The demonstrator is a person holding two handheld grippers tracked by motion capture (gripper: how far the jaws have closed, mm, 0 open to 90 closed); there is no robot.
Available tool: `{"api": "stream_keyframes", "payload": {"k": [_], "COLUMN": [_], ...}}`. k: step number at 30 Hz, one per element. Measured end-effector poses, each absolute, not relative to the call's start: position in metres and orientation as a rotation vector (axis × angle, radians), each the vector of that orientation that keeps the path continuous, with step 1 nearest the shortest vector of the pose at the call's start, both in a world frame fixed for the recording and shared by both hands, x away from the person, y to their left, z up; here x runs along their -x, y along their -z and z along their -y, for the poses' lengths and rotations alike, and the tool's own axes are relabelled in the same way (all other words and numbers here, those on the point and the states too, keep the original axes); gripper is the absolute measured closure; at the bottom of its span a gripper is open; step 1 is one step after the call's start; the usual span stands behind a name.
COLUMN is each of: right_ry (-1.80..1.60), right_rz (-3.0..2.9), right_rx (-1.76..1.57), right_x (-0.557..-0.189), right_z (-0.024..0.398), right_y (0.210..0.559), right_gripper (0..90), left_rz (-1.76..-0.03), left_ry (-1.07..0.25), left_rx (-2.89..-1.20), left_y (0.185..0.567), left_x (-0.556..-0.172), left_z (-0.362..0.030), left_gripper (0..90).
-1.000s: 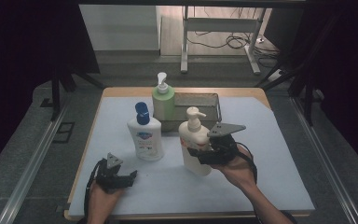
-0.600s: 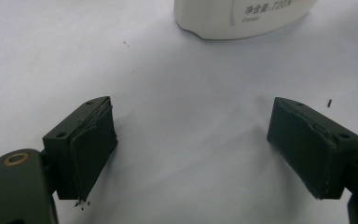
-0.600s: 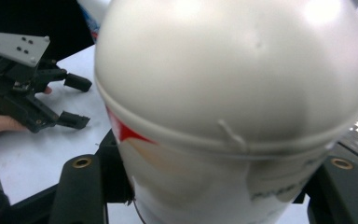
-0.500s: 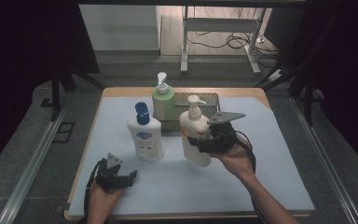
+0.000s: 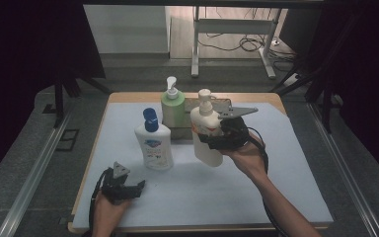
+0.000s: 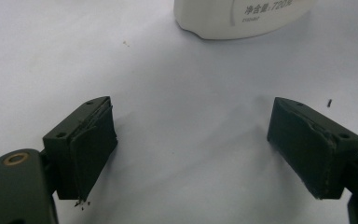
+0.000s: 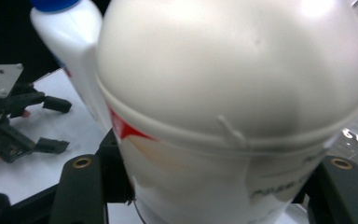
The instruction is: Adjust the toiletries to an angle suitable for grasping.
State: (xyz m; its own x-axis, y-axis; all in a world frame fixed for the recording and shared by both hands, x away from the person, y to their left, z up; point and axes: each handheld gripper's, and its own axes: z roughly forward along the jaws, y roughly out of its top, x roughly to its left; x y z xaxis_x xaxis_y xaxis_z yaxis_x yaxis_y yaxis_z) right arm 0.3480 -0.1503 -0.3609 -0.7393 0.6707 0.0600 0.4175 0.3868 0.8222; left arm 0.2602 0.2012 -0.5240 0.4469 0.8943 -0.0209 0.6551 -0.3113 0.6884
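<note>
A cream pump bottle (image 5: 206, 140) with a red-marked label hangs just above the mat, slightly tilted, with my right gripper (image 5: 212, 141) shut on its body from the right. In the right gripper view the bottle (image 7: 233, 93) looms large between the two black jaws of that gripper (image 7: 223, 191). My left gripper (image 5: 137, 188) rests low on the mat at the front left, open with nothing between its pads (image 6: 93, 149). Its own view looks at the base of a white bottle (image 6: 242, 16) farther ahead.
A white bottle with a blue cap (image 5: 153, 143) stands left of the held one. Behind it, a green pump bottle (image 5: 172, 106) stands by a dark mesh tray (image 5: 222, 104). The light mat (image 5: 276, 163) covers the wooden table. The left gripper (image 7: 51, 123) shows far off in the right gripper view.
My right gripper has carried the cream bottle up off the mat and a little toward the back, near the tray. The left gripper has stayed where it was.
</note>
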Motion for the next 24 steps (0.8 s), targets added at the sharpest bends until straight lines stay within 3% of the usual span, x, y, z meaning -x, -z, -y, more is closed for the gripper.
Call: {"api": "stream_keyframes", "payload": {"k": [24], "right_ry": [-1.258], "right_rz": [-2.308], "right_rx": [-1.011], "right_x": [-0.389], "right_z": [0.143], "right_y": [0.345], "right_gripper": [37.4], "left_rz": [-1.292], "left_ry": [-0.490], "left_rx": [-2.070], "left_y": [0.524], "left_x": [-0.260], "left_z": [-0.201], "left_gripper": [14.8]}}
